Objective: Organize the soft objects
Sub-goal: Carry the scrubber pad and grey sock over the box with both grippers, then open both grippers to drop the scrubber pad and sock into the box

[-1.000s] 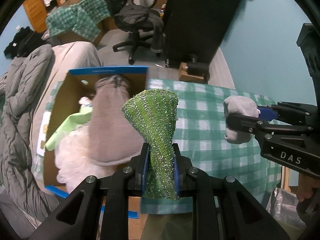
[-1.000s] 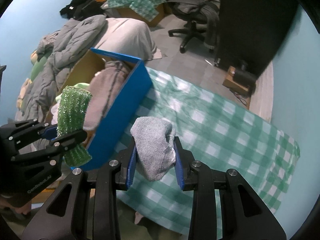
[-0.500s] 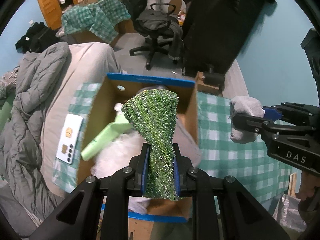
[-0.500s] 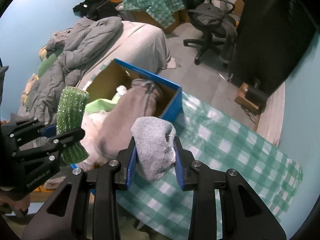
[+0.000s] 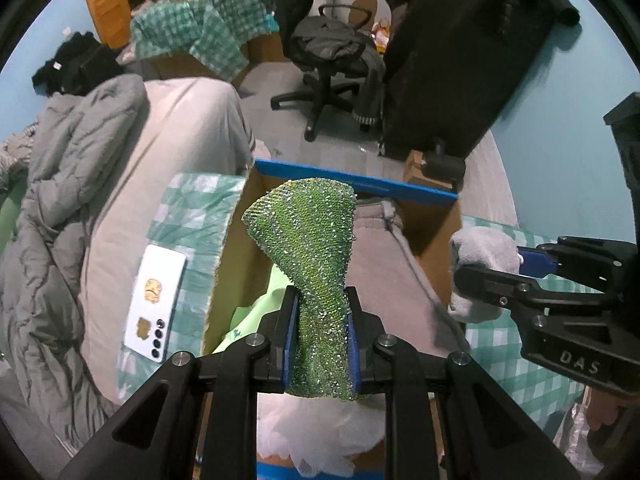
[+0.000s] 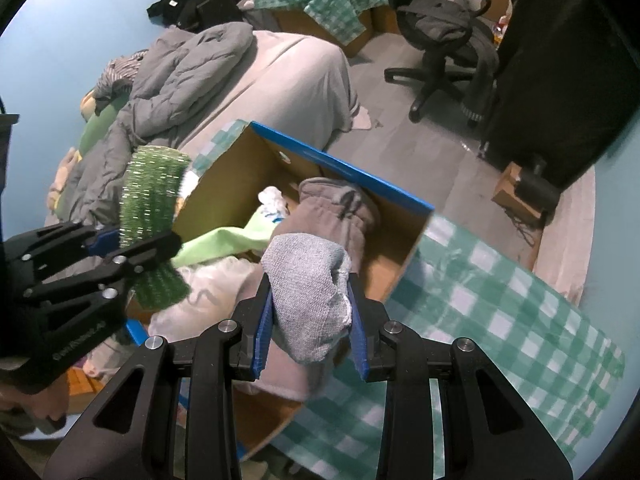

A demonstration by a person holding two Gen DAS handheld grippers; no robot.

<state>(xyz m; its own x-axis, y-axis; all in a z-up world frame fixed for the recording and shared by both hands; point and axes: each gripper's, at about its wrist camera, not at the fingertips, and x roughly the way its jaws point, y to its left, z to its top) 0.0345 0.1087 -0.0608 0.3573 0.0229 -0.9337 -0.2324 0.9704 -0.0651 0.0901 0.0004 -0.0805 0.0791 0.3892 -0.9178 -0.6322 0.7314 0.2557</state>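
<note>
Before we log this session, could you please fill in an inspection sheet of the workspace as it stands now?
Surface: green checked cloth, partly bare.
Job's things: green scouring cloth and grey knitted cloth, both held; cardboard box open, with soft items inside.
Clutter: white phone beside the box.
Grippers: left gripper and right gripper each clamp their cloth above the box.
Cables: nothing seen.
Surroundings: grey quilt, office chair.

Pretty dim indoor light through both my wrist cams, bluish cast, soft shadows, no harsh glare. Fisheye bends everything toward black corners, and the checked cloth (image 6: 500, 320) smears a bit at its far edge
</note>
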